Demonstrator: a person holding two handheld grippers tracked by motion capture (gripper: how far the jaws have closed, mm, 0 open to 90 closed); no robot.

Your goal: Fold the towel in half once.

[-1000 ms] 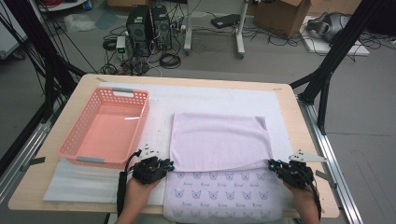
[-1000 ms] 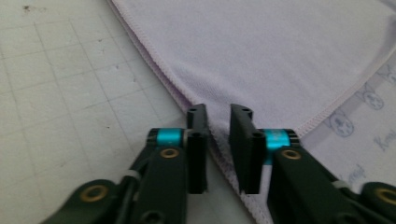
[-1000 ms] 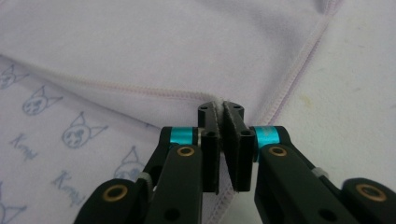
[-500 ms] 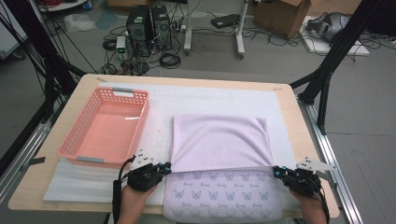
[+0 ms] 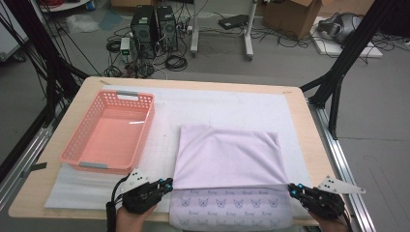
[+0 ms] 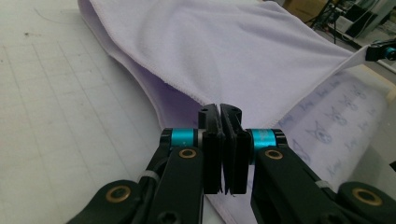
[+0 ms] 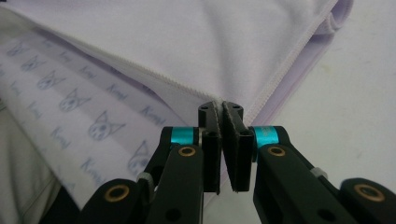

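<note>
As before, towel [image 5: 226, 157] edge nearer.

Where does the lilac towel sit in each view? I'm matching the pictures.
High view: lilac towel centre-right on the table, near edge lifted.
Left gripper view: upper middle and right, corner pinched.
Right gripper view: top and left, corner pinched.
Shared landmark: cat-print underside.

I lose the towel [image 5: 227, 159]'s near hem past the bottom edge, my hands are cropped there too — its gripped corners sit hidden between each tool's jaws.
</note>
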